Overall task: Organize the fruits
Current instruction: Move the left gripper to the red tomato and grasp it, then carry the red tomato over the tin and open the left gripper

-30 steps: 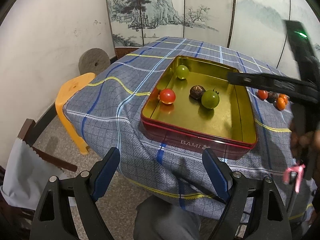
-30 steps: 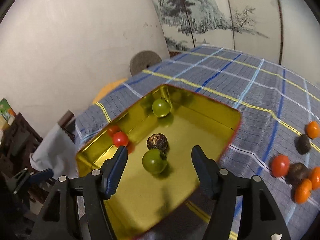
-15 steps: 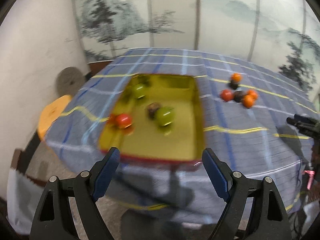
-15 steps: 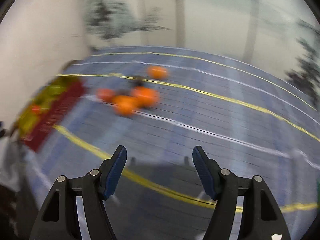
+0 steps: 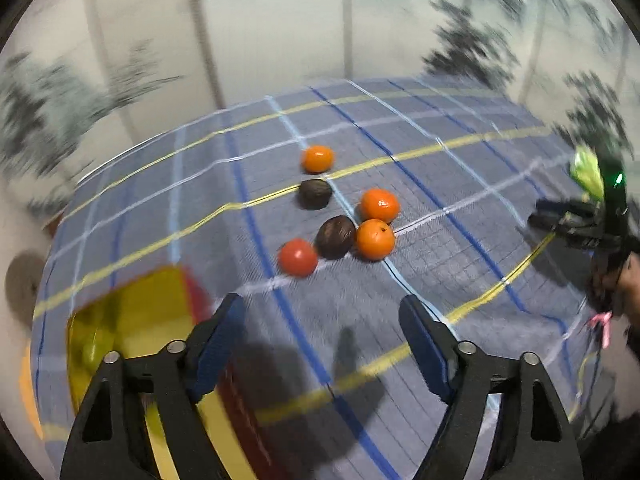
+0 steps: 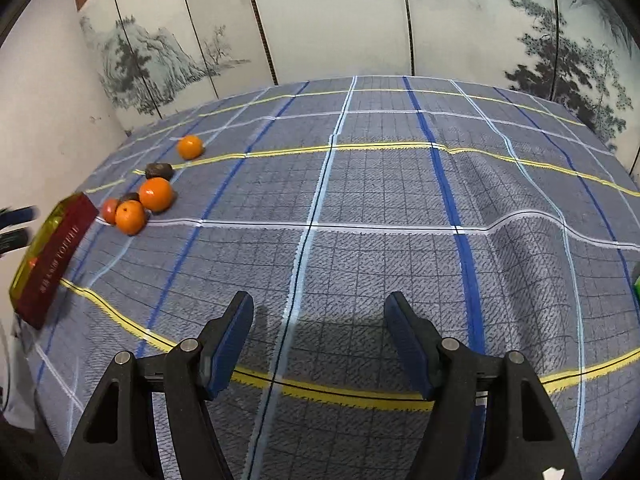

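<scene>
A cluster of fruit lies on the plaid cloth: three oranges (image 5: pixel 375 239), a red tomato (image 5: pixel 297 257) and two dark brown fruits (image 5: pixel 336 237). My left gripper (image 5: pixel 322 328) hovers just in front of the cluster, its jaws closing with nothing between them. The red tin with its gold inside (image 5: pixel 132 320) sits at the lower left of that view. In the right wrist view the same fruit cluster (image 6: pixel 156 194) and the tin (image 6: pixel 56 256) lie far left. My right gripper (image 6: pixel 318 330) stands open and empty over bare cloth.
The table carries a blue-grey plaid cloth (image 6: pixel 380 200) with a raised fold (image 6: pixel 520 216) at the right. A painted folding screen (image 6: pixel 328 20) stands behind it. The other gripper and a hand (image 5: pixel 592 232) show at the right edge of the left wrist view.
Both grippers swung right, away from the tin. The left one now faces the loose fruit cluster and its jaws have narrowed. The right one now faces bare cloth, with the fruit far left.
</scene>
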Demonstrator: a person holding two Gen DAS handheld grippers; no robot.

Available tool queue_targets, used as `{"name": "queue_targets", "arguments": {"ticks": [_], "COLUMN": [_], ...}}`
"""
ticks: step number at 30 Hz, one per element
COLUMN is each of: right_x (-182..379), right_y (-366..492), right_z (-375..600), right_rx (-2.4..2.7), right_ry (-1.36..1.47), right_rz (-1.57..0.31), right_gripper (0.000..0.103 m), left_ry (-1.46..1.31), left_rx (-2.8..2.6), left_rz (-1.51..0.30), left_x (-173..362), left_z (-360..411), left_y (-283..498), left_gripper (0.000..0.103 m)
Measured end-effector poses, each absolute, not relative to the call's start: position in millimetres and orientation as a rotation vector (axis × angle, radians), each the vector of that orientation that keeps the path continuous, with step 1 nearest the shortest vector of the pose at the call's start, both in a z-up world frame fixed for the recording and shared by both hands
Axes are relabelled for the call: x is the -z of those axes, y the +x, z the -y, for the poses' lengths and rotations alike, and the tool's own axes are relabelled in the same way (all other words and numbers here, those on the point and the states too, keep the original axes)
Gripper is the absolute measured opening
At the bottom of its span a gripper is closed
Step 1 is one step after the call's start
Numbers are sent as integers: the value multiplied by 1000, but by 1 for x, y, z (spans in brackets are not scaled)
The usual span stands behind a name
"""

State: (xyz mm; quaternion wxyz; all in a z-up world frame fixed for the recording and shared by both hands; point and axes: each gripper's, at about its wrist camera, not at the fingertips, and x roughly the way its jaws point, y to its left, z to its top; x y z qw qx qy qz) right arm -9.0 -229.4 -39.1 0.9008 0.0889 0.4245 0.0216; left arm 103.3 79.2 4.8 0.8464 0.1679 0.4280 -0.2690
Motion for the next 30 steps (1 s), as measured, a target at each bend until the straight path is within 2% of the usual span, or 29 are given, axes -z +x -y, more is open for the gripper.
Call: {"name": "queue_targets", "arguments": {"ticks": [4, 9, 11, 15, 17, 23, 30], "right_x": [41, 42, 42, 43, 43, 44, 45], "right_y": [-10, -13, -12, -11, -11, -9, -9], "right_z": [235, 236, 235, 235, 235, 234, 232], "right_rx": [-79, -97, -102, -105, -107, -106, -102], "right_ry": [231, 249, 248, 252, 256, 248, 237], "right_rz": [-878, -874, -878, -881, -883, -888, -891], "right_gripper": [66, 66, 66, 68, 68, 71, 72], "left_ry": [455, 541, 567, 623, 609, 546, 261], "left_rx": [649, 669, 687, 692, 694, 529, 426], "left_rz": [-981, -1041, -1066, -1093, -1071, -1060, -991], "left_x": [15, 36, 45, 61, 60, 56, 12], "left_z": [-63, -54, -50, -42, -42, -52, -74], "left_y": [144, 179, 185, 188, 187, 175, 109], "left_gripper": [62, 58, 50, 47, 35, 35, 35]}}
